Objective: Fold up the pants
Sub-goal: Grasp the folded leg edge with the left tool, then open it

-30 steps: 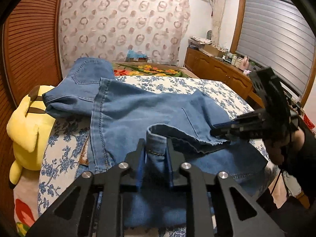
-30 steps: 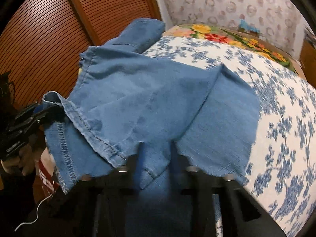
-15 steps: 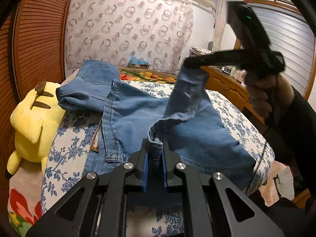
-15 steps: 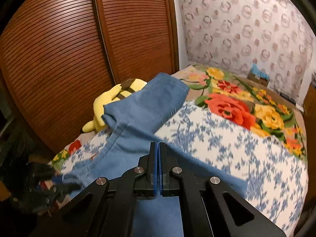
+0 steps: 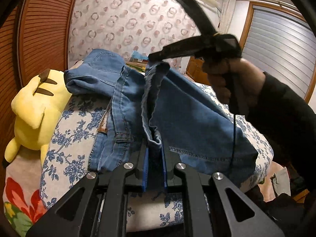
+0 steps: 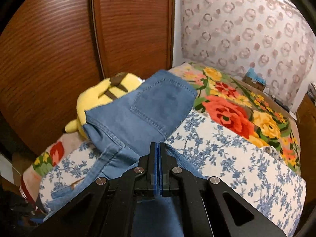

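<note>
A bed (image 5: 79, 118) covered by a white spread printed with blue flowers fills the lower part of both wrist views, with a bright floral quilt (image 6: 237, 106) lying further back on it. Blue denim pants (image 5: 189, 114) lie across the spread; the seat portion, showing a stitched back pocket (image 6: 158, 102), rests at the far end, touching a yellow plush toy (image 5: 33, 108) that sits at the bed's edge beside a slatted wooden door (image 6: 59, 45). One leg panel is lifted off the bed and hangs as a sloping sheet between the two tools. The right gripper (image 5: 156, 56), seen from the left wrist camera and held in a hand (image 5: 235, 79), is raised above the bed with its jaws closed tightly on a hem corner of the pants; in its own view the right gripper's blue pads (image 6: 156, 167) meet with almost no gap and denim shows around them. The left gripper (image 5: 155, 169) sits lower, near the bed's front edge, its jaws narrowed onto a bunched fold of the pants' hem.
</note>
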The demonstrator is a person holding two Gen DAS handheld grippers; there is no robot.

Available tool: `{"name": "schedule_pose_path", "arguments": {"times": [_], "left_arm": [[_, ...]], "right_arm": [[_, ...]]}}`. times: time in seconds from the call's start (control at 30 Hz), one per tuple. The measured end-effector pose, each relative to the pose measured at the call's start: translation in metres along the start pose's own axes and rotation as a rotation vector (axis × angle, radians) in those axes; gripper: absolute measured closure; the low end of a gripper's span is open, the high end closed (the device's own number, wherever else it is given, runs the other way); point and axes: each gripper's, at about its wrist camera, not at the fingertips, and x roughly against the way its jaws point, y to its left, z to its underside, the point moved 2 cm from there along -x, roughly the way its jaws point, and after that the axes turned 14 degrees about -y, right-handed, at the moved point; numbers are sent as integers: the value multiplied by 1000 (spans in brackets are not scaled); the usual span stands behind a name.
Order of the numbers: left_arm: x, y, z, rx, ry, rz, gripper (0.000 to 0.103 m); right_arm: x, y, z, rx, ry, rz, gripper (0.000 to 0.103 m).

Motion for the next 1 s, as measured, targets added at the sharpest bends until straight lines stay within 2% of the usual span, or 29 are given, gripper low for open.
{"name": "schedule_pose_path", "arguments": {"times": [0.2,0.27,0.3,0.33,0.43,0.53,0.6,0.63,0.7,0.87,1.0], "left_arm": [[1,1,4,3,9,-7,90],[0,2,6,3,19,-20,90],[-1,2,7,1,25,-28,90],[-2,3,7,2,27,-36,90],[-3,4,7,0,33,-44,90],[-3,4,6,-5,33,-58,78],[-1,5,3,-2,19,-64,54],[0,6,1,0,8,-67,51],[0,6,-2,-3,-2,-72,34],[-6,6,-9,-12,-12,-89,31],[-14,4,-7,-25,3,-107,31]], "right_arm": [[-15,1,4,-22,47,-18,102],[-13,-4,2,-42,68,-22,87],[-12,-8,2,-48,72,-19,73],[-6,-12,0,-53,67,-19,66],[14,-24,-7,-68,32,-30,59],[40,-41,-8,-60,-5,-8,56],[60,-56,-3,-51,-19,18,56],[69,-64,1,-47,-25,30,56],[90,-85,12,-47,-32,64,56],[116,-131,52,-93,15,147,56],[115,-156,87,-177,60,163,56]]}}
